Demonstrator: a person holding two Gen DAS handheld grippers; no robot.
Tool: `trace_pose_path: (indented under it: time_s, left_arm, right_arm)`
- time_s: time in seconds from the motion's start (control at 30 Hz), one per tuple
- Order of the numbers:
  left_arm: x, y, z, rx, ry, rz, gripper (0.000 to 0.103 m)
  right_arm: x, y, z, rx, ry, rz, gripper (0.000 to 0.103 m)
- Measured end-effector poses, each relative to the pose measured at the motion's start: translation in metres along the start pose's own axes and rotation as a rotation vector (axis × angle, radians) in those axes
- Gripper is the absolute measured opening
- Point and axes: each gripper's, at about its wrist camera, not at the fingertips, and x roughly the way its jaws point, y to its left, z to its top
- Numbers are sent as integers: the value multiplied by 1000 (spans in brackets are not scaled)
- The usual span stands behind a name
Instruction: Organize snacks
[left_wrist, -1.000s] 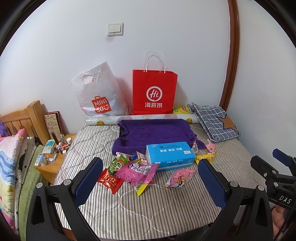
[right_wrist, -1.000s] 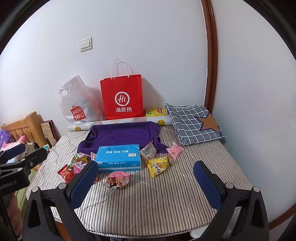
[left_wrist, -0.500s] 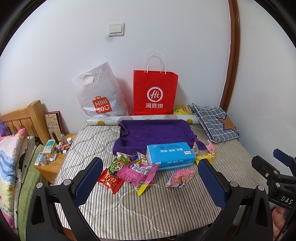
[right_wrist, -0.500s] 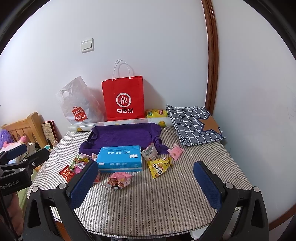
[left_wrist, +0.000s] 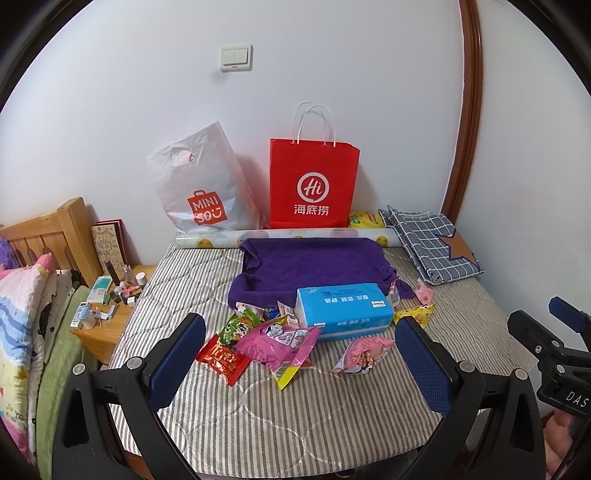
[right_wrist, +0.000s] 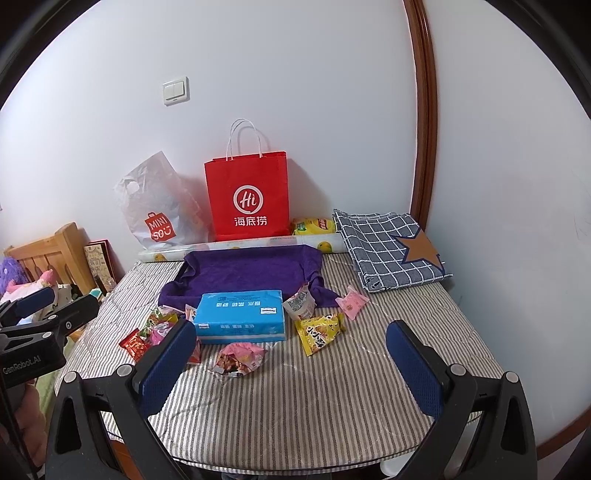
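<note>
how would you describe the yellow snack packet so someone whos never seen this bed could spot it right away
Start at the red paper bag against the wall, then come forward to the blue tissue box on the striped mattress. The yellow snack packet lies just right of that box, the only yellow one among pink and red wrappers.

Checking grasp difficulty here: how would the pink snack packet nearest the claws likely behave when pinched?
The pink snack packet looks crinkled and puffy, so probably light and floppy. Its glossy film may slip. It lies flat on the striped cover, so rolling seems unlikely.
</note>
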Motion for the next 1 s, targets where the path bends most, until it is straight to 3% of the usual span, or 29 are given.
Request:
trace_pose_path:
  time_s: [0.53, 0.77, 1.0]
  left_arm:
    - [7, 2, 2, 5, -3, 11, 102]
    - [30, 14, 0, 1, 14, 69, 102]
    - [76, 33, -12, -47, 98, 184, 102]
  right_arm:
    - [8, 0, 6, -12, 4, -3, 103]
    - [40, -10, 1, -38, 66, -67, 103]
    - [77, -39, -15, -1, 127, -69, 103]
